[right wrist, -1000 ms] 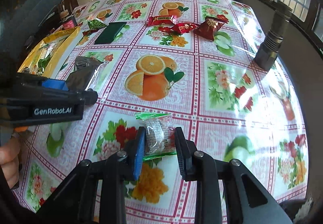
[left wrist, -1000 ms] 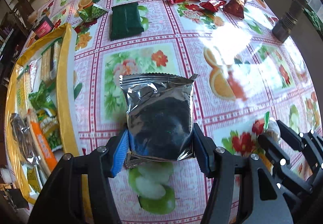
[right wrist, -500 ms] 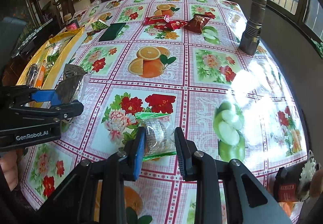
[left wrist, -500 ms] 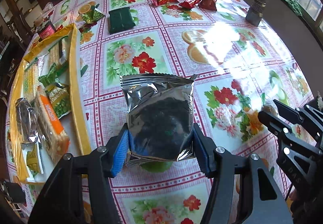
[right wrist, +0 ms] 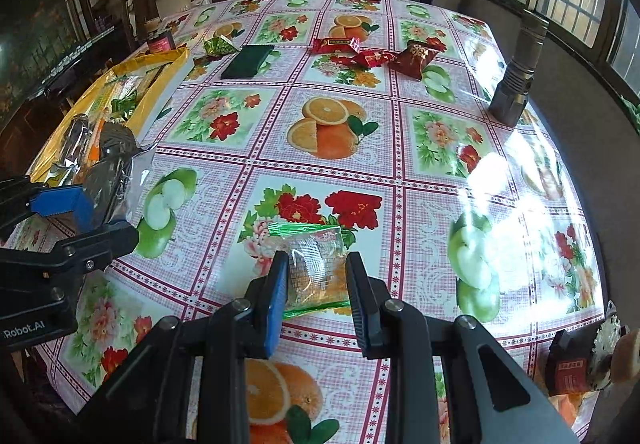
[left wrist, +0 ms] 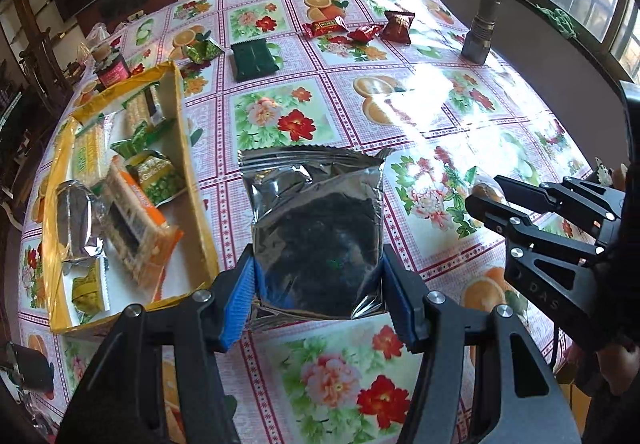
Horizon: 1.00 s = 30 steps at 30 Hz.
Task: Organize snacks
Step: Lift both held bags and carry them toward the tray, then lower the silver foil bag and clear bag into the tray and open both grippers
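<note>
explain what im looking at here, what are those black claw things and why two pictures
The black claws are hand-held grippers, one in each of a person's hands, no robot arm. Each carries a wide-angle camera looking along its two fingers, hence two pictures: one from the left gripper, one from the right gripper. Each view also catches the other gripper at its edge. The left one is clamped on a silver foil bag; the right one is clamped on a small clear packet with green edges. Below is a table with a flowered tablecloth. On it sit a yellow box already holding several snacks, a dark green packet, some red wrapped sweets and a metal cylinder.
</note>
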Tool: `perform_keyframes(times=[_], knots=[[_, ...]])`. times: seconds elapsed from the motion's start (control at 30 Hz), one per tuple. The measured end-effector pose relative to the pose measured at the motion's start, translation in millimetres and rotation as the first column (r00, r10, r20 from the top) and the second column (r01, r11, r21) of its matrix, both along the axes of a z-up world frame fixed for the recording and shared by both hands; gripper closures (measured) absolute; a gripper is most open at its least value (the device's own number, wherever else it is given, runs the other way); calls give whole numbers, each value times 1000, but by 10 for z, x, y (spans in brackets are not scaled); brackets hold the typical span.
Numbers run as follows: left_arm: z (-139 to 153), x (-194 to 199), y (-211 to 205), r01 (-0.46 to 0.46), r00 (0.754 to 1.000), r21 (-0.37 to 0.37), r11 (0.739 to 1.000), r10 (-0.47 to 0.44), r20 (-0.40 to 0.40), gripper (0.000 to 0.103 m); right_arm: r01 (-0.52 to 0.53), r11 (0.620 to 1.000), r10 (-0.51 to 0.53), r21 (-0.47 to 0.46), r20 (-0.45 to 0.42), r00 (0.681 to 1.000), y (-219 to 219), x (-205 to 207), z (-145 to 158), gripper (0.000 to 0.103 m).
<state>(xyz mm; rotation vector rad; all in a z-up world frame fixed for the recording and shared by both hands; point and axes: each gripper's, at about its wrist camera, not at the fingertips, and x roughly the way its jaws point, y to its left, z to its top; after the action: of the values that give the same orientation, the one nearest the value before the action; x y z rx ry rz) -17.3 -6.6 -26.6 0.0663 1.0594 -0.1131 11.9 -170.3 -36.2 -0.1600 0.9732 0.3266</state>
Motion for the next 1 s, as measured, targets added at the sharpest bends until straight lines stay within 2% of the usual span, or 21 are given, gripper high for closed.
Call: perform_keyframes(times=[0.2, 0.37, 0.57, 0.7, 0.83, 1.0], knots=[[124, -130, 168, -13, 999, -22, 1000, 14, 30, 43, -67, 998, 68, -17, 30, 997, 302, -52, 163, 75], [282, -155, 396, -47, 997, -50, 998, 50, 54, 43, -161, 987, 162, -26, 70, 984, 716, -32, 352, 75], [463, -73, 911, -158, 982, -45, 986, 162, 98, 43, -260, 966, 260, -15, 119, 958, 1249, 100, 548, 75], [514, 80, 1313, -248, 963, -19, 969, 248, 109, 43, -314, 949, 311, 2, 140, 940, 1613, 250, 600, 75], [520, 261, 1685, -341, 934, 7, 940, 338, 116, 43, -349, 937, 341, 34, 143, 929, 1973, 474, 585, 75], [362, 563, 2052, -422, 906, 6, 907, 421, 51, 42, -373, 926, 365, 55, 112, 924, 2335, 725, 445, 75]])
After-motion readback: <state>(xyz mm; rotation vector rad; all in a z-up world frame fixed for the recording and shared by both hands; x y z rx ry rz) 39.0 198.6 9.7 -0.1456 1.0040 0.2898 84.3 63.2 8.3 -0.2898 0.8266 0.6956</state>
